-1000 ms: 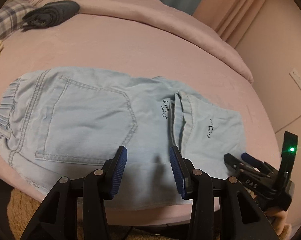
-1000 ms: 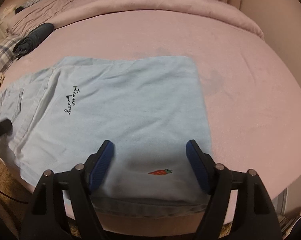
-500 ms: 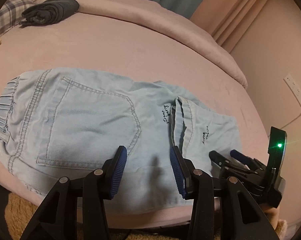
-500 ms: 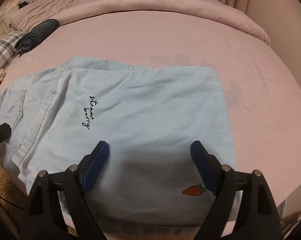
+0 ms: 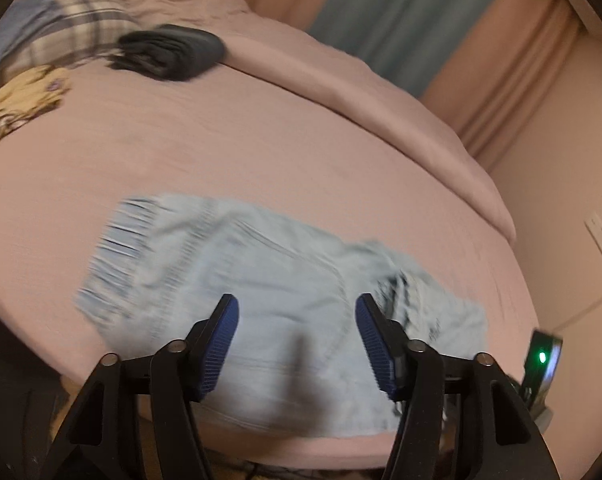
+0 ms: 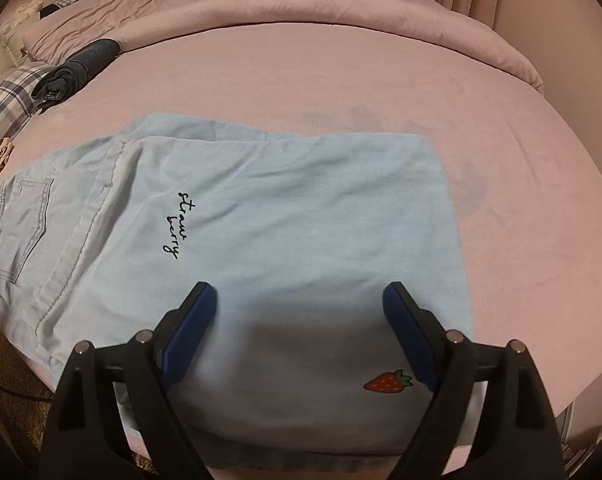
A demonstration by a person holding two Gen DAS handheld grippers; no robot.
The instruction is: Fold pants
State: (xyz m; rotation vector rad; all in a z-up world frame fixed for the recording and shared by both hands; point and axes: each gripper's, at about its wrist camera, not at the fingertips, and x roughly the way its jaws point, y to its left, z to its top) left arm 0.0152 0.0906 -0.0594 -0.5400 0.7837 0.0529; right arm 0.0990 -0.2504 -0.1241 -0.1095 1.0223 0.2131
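Light blue denim pants (image 6: 285, 216) lie flat near the front edge of a pink bed, the legs folded over the seat so the "strawberry" script and a red strawberry patch face up. My right gripper (image 6: 299, 312) hovers just above the folded leg part, open, nothing between its blue pads. In the blurred left wrist view the pants (image 5: 261, 312) stretch from the elastic waistband at left to the folded legs at right. My left gripper (image 5: 297, 324) hangs over the seat area, its jaws opening, with no cloth between them.
A rolled dark garment (image 5: 173, 54) and plaid fabric (image 5: 73, 24) lie at the far left of the bed (image 6: 381, 80). A pink duvet is bunched along the back. The right gripper's body with a green light (image 5: 541, 360) shows at the left view's right edge. A wall socket is at far right.
My left gripper pulled back and up from the pants, swung its view, and its jaws spread wider. The right gripper opened a little and shifted slightly over the folded legs.
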